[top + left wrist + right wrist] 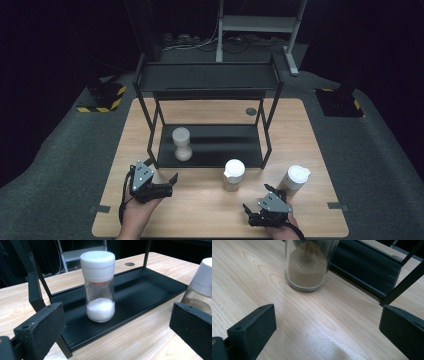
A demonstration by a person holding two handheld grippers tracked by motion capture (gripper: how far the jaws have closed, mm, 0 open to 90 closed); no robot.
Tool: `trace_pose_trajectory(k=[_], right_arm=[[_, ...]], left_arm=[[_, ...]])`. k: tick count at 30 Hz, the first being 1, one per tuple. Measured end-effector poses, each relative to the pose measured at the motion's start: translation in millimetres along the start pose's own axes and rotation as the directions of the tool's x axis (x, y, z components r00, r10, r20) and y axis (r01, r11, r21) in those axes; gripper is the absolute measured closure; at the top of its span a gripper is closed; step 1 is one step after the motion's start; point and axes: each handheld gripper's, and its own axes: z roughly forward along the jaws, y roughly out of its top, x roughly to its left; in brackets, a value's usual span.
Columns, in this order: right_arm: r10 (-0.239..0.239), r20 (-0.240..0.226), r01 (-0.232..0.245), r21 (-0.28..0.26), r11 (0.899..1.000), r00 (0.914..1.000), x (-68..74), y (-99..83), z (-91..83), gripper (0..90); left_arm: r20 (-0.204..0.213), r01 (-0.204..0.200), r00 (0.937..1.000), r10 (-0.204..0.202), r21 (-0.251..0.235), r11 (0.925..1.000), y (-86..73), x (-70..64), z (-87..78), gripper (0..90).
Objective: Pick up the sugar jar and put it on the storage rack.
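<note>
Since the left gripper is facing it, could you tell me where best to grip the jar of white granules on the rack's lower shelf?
Probably the clear glass body of the jar of white granules, below its wider white cap. It stands upright, so come level from the open front.

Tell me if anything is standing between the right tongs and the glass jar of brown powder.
Nothing visible. The right tongs are open, and bare wooden table lies between them and the clear glass jar of brown powder.

A white-capped glass jar [100, 287] of white grains stood upright on the black tray [140, 290]; a second jar [308, 263], holding brown powder, stood upright on the table beside it. A third [295, 181] stood well right.
</note>
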Motion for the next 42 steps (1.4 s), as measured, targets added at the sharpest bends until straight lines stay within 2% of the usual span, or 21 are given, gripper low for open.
trace_pose_trajectory(k=[13,16,24,30,37,42], right_arm=[[0.001,0.001,-0.001,-0.001,1.0,1.0,-0.1,-0.1,-0.1,0.4],[0.001,0.002,-0.001,-0.003,1.0,1.0,0.2,-0.1,-0.2,0.4],[-0.002,0.013,0.002,0.005,1.0,0.9999,0.3,0.2,0.5,0.4],[0.004,0.022,-0.005,0.005,1.0,0.9997,0.3,0.1,0.2,0.4],[-0.004,0.03,0.004,0.004,1.0,0.9995,1.2,0.1,0.4,0.4],[0.0,0.016,0.0,-0.004,1.0,0.9999,0.7,-0.2,-0.4,0.4]], left_arm=[[0.008,0.002,1.0,-0.002,0.045,0.999,-29.6,-6.5,-4.8,0.3],[0.016,-0.006,0.9999,0.005,0.072,0.9974,-39.4,-7.8,-3.0,0.4],[0.025,-0.011,0.9996,0.008,0.106,0.9943,-59.0,-8.9,3.7,0.3],[0.031,-0.023,0.9994,0.019,0.143,0.9895,-69.1,-9.9,10.8,0.3],[0.026,-0.069,0.9975,0.066,0.172,0.9827,-70.5,-14.0,13.4,0.4],[0.025,-0.131,0.9914,0.128,0.195,0.972,-70.7,-20.2,14.6,0.6]])
